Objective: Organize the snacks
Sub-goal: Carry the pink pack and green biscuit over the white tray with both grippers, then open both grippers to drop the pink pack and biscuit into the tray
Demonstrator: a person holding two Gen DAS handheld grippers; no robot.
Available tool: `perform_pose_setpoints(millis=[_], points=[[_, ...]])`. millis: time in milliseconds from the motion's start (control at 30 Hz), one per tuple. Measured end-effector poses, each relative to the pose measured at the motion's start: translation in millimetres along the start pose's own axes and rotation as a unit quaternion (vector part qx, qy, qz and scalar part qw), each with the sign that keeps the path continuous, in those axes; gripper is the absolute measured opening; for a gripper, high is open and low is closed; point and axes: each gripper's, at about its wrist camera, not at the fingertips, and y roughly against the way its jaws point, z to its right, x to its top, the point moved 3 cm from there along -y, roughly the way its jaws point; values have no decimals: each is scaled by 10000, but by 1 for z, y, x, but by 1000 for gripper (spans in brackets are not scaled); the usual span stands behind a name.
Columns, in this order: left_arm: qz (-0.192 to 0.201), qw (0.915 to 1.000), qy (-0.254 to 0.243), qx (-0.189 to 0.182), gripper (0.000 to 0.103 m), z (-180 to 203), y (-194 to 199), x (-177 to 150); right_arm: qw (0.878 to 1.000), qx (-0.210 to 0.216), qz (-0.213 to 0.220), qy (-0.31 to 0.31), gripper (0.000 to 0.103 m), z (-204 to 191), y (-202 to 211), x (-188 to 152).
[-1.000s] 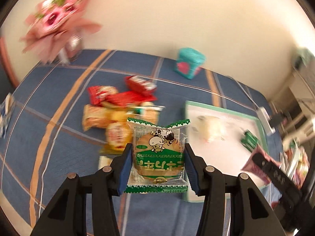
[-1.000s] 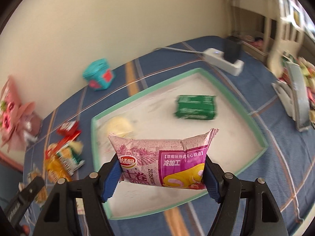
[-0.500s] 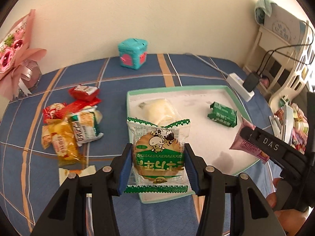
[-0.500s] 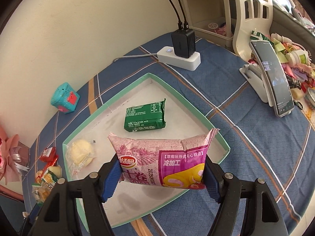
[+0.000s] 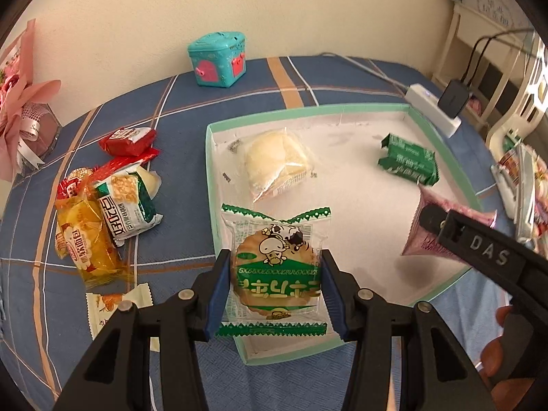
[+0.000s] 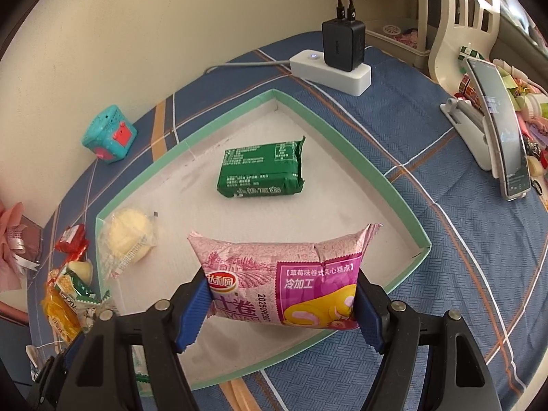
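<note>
We're mid-delivery w/ both hands loaded. Our left gripper is clamped on the cookie pack, held above the tray's near-left corner. Our right gripper is clamped on the pink pack, held over the tray's near edge toward the right side.

Already lying in the tray: the bun at the left-back and the green pack farther back. The loose pile of snacks sits on the counter left of the tray, not yet sorted.

Next move, as we judge it — lower each pack inside the rim, then let go. Room looks good: bare white floor lies between the bun, the green pack and the near rim, enough for both. Things to mind: the raised rim right under both packs, and the two grippers working close together — the right one shows near the cookie pack in the left view. The power strip and phone stand sit well apart from the tray.
</note>
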Motion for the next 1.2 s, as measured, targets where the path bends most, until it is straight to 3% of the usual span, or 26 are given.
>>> perform_pose_setpoints(millis=[233,300,367,500,633,733,1000,1200], points=[[-99,9999,-13,-12,52,-1,-8,-4,9999,-20,-22,103,79,-2,-3,-2],[-73,10000,1,-30,59,-2,-6,-2,9999,-5,-22,141,79,-3,-4,-1],[-39,10000,37,-52,74,-3,-4,-1,9998,15,-16,177,80,-4,-5,-1],[40,9998,185,-103,77,-9,2,3,9997,83,-9,244,82,-7,-5,-2],[104,9988,457,-155,83,-20,8,7,9992,162,105,352,89,-12,-2,-1],[156,9972,719,-166,89,-31,11,9,9987,196,239,397,103,-16,2,0],[319,9871,1571,-7,100,-70,20,13,9971,250,531,487,103,-21,13,4],[249,9792,1987,324,101,-105,27,11,9950,226,649,730,103,-33,20,2]])
